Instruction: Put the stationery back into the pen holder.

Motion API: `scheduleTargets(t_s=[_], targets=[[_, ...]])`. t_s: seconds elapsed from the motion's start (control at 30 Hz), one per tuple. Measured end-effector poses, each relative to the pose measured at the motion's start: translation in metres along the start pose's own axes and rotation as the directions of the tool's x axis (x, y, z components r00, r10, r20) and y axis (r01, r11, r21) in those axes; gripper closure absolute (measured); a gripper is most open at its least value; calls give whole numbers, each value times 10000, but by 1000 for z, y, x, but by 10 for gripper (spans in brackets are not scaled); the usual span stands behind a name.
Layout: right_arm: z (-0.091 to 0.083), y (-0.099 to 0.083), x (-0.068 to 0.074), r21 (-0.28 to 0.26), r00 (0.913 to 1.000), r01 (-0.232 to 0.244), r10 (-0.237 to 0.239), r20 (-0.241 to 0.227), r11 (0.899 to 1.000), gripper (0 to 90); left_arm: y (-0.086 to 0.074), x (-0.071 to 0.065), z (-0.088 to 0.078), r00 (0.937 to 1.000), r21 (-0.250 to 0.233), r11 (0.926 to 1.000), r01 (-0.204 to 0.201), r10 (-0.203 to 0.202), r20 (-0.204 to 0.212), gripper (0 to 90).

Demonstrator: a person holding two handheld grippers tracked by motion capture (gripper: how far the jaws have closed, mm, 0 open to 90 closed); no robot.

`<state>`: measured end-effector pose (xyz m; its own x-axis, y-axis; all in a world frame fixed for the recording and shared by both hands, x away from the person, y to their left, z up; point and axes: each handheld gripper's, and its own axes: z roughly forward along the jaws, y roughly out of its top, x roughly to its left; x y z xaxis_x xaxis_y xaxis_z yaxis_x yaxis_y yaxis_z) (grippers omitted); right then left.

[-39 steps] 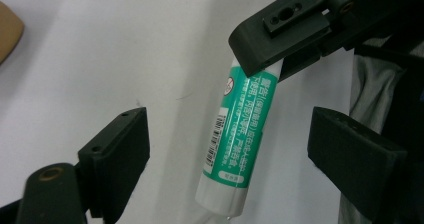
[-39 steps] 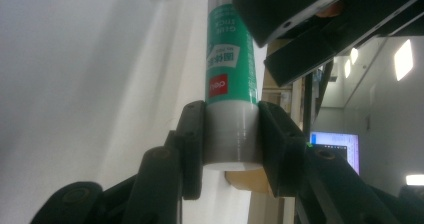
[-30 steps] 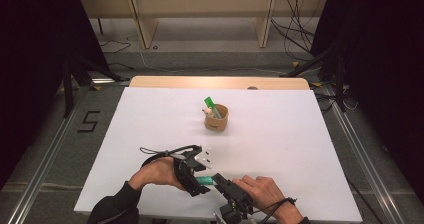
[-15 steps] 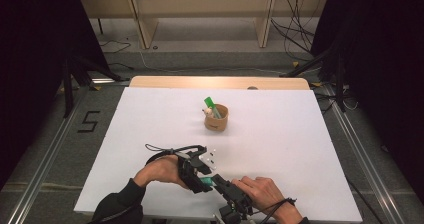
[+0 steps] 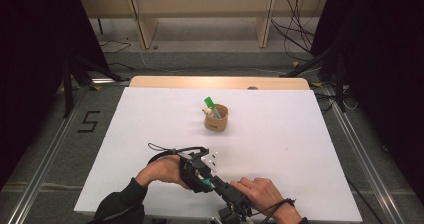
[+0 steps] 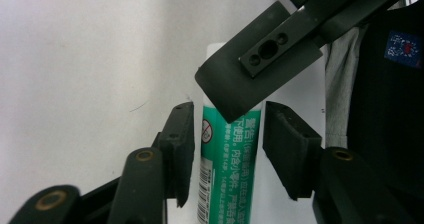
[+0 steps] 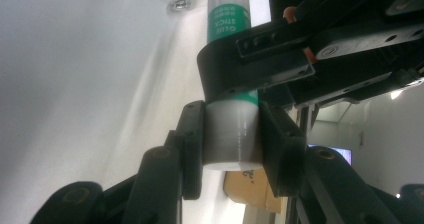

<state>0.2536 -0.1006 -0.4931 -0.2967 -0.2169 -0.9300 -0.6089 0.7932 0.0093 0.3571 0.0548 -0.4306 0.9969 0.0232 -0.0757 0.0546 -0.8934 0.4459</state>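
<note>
A green-and-white glue stick [image 5: 207, 182] is held just above the white table [image 5: 300, 149] near its front edge. My right gripper [image 7: 231, 139] is shut on its white cap [image 7: 230, 134]. The green labelled body [image 6: 230, 159] lies between the pads of my left gripper [image 6: 227, 149]. Those jaws have just been closing around the body. One pad is against it and a thin sliver of gap shows at the other. In the high view my left gripper [image 5: 201, 174] and right gripper [image 5: 222, 188] meet tip to tip.
A small wooden cup [image 5: 216, 119] stands at the table's middle, with a green stick [image 5: 209, 103] and other items upright in it. A wooden strip [image 5: 220, 82] borders the far edge. Shelving and cables lie beyond.
My left gripper's jaws have narrowed around the glue stick. Both hands stay where they were near the front edge.
</note>
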Motion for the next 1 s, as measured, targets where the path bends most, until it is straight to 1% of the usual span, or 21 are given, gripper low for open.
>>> scheduleTargets(t_s=[0.1,0.17,0.37,0.43,0.57,0.63,0.67,0.7,0.77,0.8,0.83,0.87,0.93,1.0], targets=[[0,0,1,-69,10000,67,-67,39,10000,657,0,0,0,9999,65,10000,-30,29,130,601],[0,1,1,-102,10000,25,-25,16,9999,657,0,0,1,9998,92,9999,-50,48,190,626],[-1,2,2,-222,9998,189,-189,-23,9996,657,0,-1,2,9994,260,9996,-115,106,330,644],[-1,3,3,-232,9999,142,-142,-10,9996,656,0,-1,2,9992,302,9995,-110,98,378,647],[-2,3,3,-285,9997,221,-222,-48,9993,652,0,-1,2,9985,328,9994,56,-73,540,652],[-3,3,2,-301,9999,104,-107,-97,9995,642,0,-1,1,9986,400,9992,82,-103,518,653],[-4,3,2,-310,9999,11,-15,-105,9995,612,0,-1,1,9989,498,9987,102,-124,444,653],[-5,2,1,-330,9999,-88,86,-64,9994,594,-1,-1,1,9991,492,9986,175,-193,382,654],[-7,0,-1,-402,9999,-166,164,-47,9991,569,-3,1,-1,9986,396,9985,386,-400,355,654],[-8,-1,-2,-350,9996,-291,291,-10,9990,558,-3,2,-2,9985,388,9983,425,-438,336,655],[-8,-2,-3,-362,9996,-291,291,3,9989,556,-4,3,-2,9981,360,9979,533,-544,300,655],[-9,-3,-3,-323,9992,-393,393,3,9987,551,-5,4,-3,9976,359,9974,622,-632,277,655],[-9,-4,-5,-336,9985,-539,539,4,9980,521,-7,6,-5,9971,265,9970,729,-734,175,655],[-10,-4,-5,-210,9957,-928,929,24,9955,497,-9,8,-7,9962,127,9962,862,-864,114,654]])
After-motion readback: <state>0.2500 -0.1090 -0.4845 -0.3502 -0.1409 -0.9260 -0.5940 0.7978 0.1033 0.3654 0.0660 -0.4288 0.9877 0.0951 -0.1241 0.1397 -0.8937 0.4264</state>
